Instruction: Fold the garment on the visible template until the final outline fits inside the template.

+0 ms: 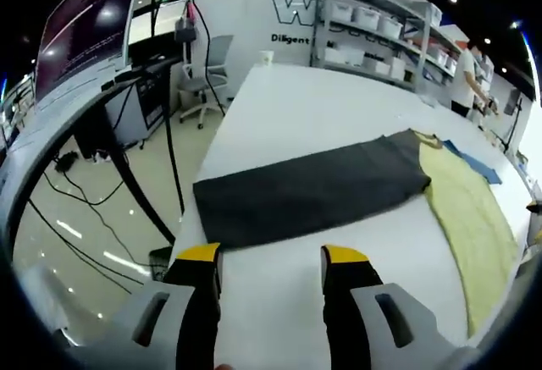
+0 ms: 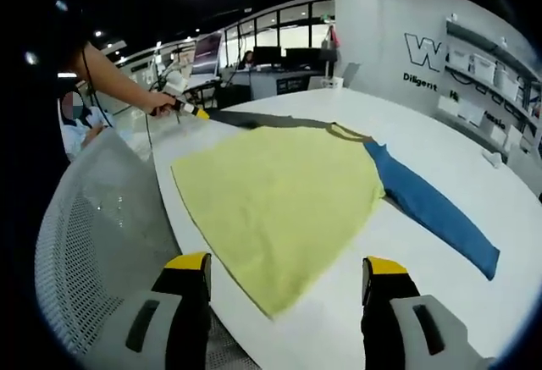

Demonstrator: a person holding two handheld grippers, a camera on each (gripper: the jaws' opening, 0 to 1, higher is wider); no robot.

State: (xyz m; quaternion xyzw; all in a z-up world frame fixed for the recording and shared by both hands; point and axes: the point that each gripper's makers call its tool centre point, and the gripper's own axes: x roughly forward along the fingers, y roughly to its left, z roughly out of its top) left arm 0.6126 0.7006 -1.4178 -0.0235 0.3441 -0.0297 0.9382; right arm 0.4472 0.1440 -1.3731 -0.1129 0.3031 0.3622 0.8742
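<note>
A dark grey garment (image 1: 313, 188) lies flat on the white table (image 1: 296, 107) as a long folded strip. Its far end meets a yellow-green cloth (image 1: 470, 209), with a blue strip (image 1: 474, 165) beyond. My left gripper (image 1: 271, 256) is open just short of the grey garment's near edge, with nothing between its jaws. In the right gripper view the yellow-green cloth (image 2: 279, 201) spreads ahead, the blue strip (image 2: 432, 209) runs along its right side, and the grey garment (image 2: 254, 119) lies far off. My right gripper (image 2: 286, 264) hangs open over the cloth's near corner. A person's hand holds the left gripper (image 2: 193, 112) by the grey garment.
The table's left edge (image 1: 203, 162) drops to a shiny floor with cables and a desk leg. A white mesh chair (image 2: 93, 243) presses against the table edge. Shelves with white bins (image 1: 381, 23) stand beyond the table, and a person (image 1: 466, 78) stands near them.
</note>
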